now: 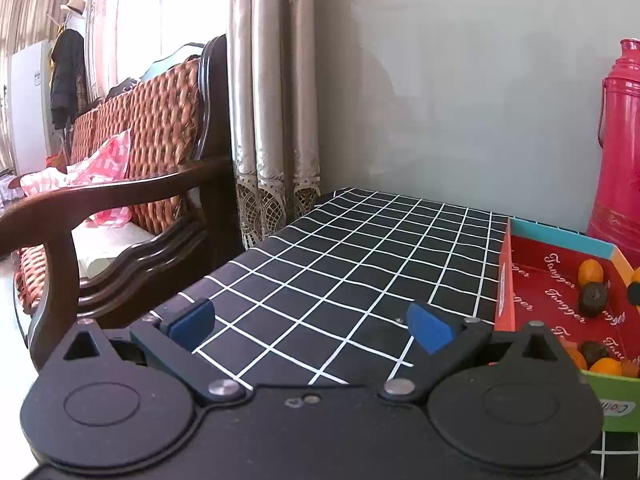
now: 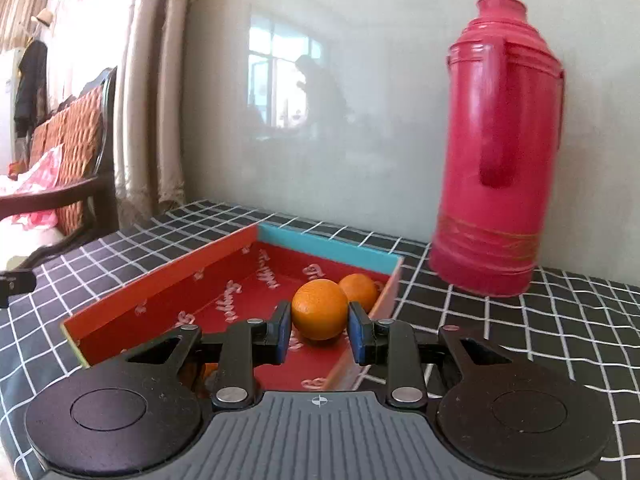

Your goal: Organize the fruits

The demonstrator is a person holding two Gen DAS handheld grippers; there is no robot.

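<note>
While the two cameras look across one checked tablecloth, each sees its own part.

Left wrist view
- Left gripper [image 1: 312, 322]: fingers spread wide, nothing between the blue pads [image 1: 192, 322]; it hangs over the black-and-white checked tablecloth [image 1: 360, 248].
- Box [image 1: 505, 280]: red inside with white script, a teal far wall and a green near wall; it lies to the right of the gripper, near the right finger.
- Fruit in the box: an orange fruit [image 1: 590, 271] toward the far end with a dark round fruit [image 1: 593, 299] touching it on the near side; more orange and dark pieces lie at the near end, partly hidden behind the gripper body.
- Red thermos [image 1: 618, 152]: upright behind the box, by the grey wall.
- Wooden sofa [image 1: 152, 128]: left of the table, with a pink checked cloth [image 1: 100, 168] on the seat.

Right wrist view
- Right gripper [image 2: 319, 326]: jaws narrowed around an orange [image 2: 319, 309], a blue pad on each side; I cannot tell whether the pads touch or squeeze it.
- Orange's place: over the red floor of the box [image 2: 160, 280], near its right wall; whether it rests on the floor I cannot tell.
- Second orange [image 2: 358, 292]: just behind the first, in the far right corner.
- Thermos [image 2: 500, 152]: upright on the tablecloth [image 2: 520, 328], to the right of the box and beyond it.
</note>
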